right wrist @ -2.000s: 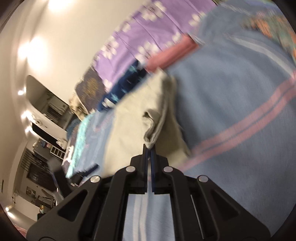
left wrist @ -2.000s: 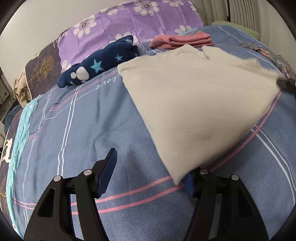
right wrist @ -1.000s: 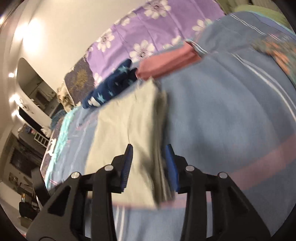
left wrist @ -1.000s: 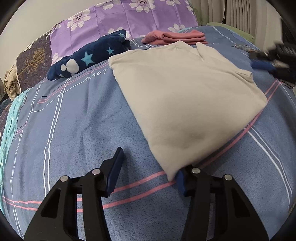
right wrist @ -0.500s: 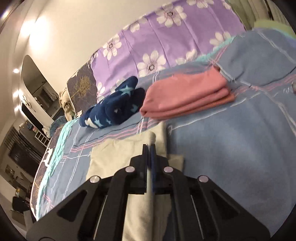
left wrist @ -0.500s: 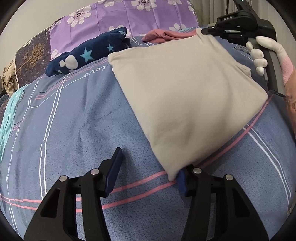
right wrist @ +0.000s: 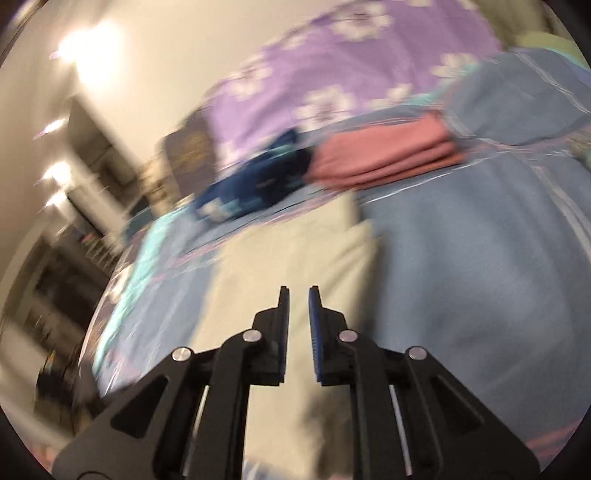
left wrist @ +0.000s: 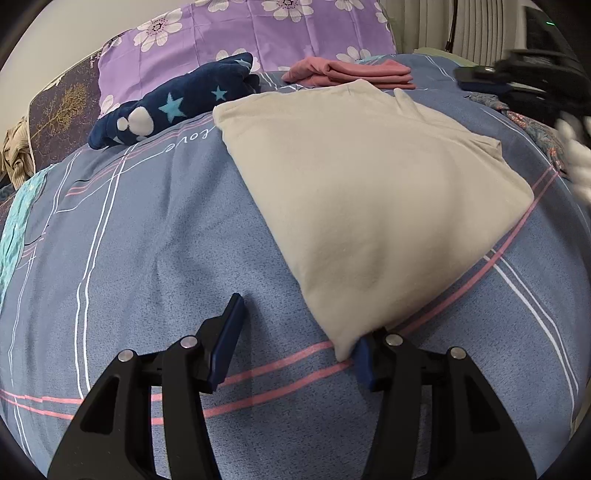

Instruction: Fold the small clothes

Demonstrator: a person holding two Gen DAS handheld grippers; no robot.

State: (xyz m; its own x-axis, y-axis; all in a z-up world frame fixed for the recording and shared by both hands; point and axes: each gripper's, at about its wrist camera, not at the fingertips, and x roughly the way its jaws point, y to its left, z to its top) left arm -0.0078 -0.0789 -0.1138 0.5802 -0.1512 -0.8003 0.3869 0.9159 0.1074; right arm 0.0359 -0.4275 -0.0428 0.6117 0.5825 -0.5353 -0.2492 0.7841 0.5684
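Observation:
A cream folded garment lies flat on the blue striped bedspread. My left gripper is open at the garment's near corner; its right finger's tip is hidden under that corner, its left finger rests on bare bedspread. My right gripper is slightly open and empty, above the same cream garment in a blurred view. It also shows at the far right of the left wrist view.
A folded pink garment and a navy star-patterned piece lie at the head of the bed before a purple flowered pillow. A patterned cloth lies at the right edge. Shelving stands left of the bed.
My right gripper was shut on the garment's far edge half a second ago; now it has let go, opened a little and pulled back. The left gripper has stayed open at the near corner.

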